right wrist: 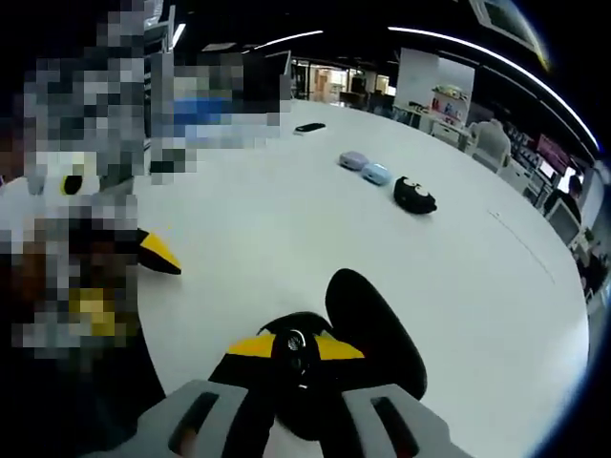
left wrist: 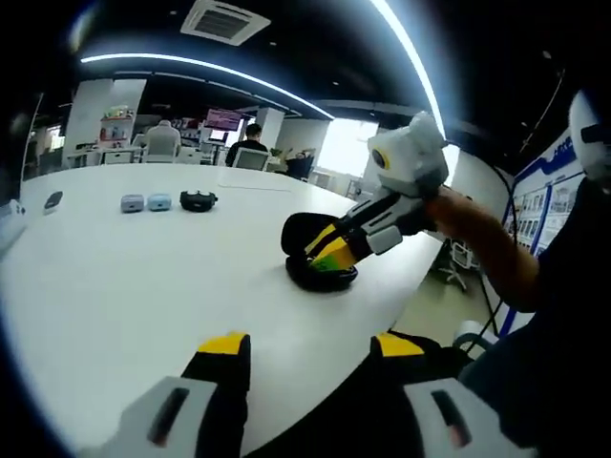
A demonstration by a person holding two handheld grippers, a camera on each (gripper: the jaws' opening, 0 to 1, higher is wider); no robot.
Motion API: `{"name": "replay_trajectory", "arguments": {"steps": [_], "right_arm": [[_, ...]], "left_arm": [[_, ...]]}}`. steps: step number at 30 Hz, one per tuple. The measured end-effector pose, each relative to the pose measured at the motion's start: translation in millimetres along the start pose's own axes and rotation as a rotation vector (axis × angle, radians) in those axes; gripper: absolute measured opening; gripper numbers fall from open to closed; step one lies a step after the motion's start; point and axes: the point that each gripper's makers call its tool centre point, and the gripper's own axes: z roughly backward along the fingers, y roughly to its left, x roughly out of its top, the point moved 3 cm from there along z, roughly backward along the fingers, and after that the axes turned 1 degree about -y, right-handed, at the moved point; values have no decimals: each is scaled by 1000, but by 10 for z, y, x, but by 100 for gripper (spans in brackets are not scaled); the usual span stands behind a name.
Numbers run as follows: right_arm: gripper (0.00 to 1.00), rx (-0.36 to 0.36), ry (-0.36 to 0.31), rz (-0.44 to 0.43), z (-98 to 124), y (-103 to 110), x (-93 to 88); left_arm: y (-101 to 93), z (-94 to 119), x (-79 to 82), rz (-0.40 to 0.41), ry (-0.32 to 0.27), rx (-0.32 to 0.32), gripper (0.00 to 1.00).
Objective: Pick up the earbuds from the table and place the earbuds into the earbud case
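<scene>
A black earbud case [left wrist: 307,275] lies open near the table's right edge, its lid [left wrist: 304,232] tipped back. My right gripper [left wrist: 330,256] reaches in from the right and sits low over the case's base. In the right gripper view its yellow-tipped jaws stand close together, and my right gripper [right wrist: 298,349] is shut on a small black earbud [right wrist: 298,343] with a silvery spot, right over the open case [right wrist: 377,334]. My left gripper [left wrist: 310,345] hovers open above the near table edge with nothing between its jaws; its yellow tip [right wrist: 158,253] shows left of the case.
Farther back on the white table [left wrist: 143,277] sit a lilac case [left wrist: 132,202], a light blue case [left wrist: 159,201], another black case [left wrist: 198,200] and a dark phone [left wrist: 52,200]. People sit at desks [left wrist: 162,138] behind. A person's arm [left wrist: 487,243] holds the right gripper.
</scene>
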Motion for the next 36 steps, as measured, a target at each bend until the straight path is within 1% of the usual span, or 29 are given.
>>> {"name": "replay_trajectory", "arguments": {"steps": [2, 4, 12, 15, 19, 23, 27, 29, 30, 32, 33, 35, 36], "right_arm": [[12, -3, -3, 1, -3, -1, 1], [13, 3, -20, 4, -7, 21, 13], [13, 0, -66, -33, 6, 18, 7], [15, -3, -86, -28, 39, 23, 25], [14, -9, -124, -33, 117, 27, 73], [13, -21, -129, -15, 175, 10, 46], [14, -20, -158, -9, 265, -2, 28], [15, -6, -176, 5, 314, 7, 11], [17, 6, -190, 22, 337, 22, 8], [22, 24, -204, 26, 393, 42, -28], [24, 34, -217, 47, 418, 59, -39], [25, 33, -220, 49, 462, 59, -87], [25, 33, -224, 64, 500, 54, -132]], "left_arm": [[-5, -9, -8, -5, 4, -1, 52], [-12, -16, -16, -14, 9, -1, 52], [-38, -43, -37, -16, 17, -10, 51], [-47, -48, -42, -15, 18, -15, 51], [-48, -54, -41, -11, 17, -16, 51], [-56, -56, -40, -9, 19, -17, 51], [-63, -60, -40, -14, 27, -14, 51], [-66, -67, -39, -18, 32, -13, 51], [-68, -73, -38, -19, 36, -13, 51], [-78, -90, -37, -26, 47, -15, 51], [-80, -98, -36, -30, 53, -15, 51], [-89, -112, -32, -40, 62, -13, 52], [-102, -126, -24, -50, 71, -9, 52]]}}
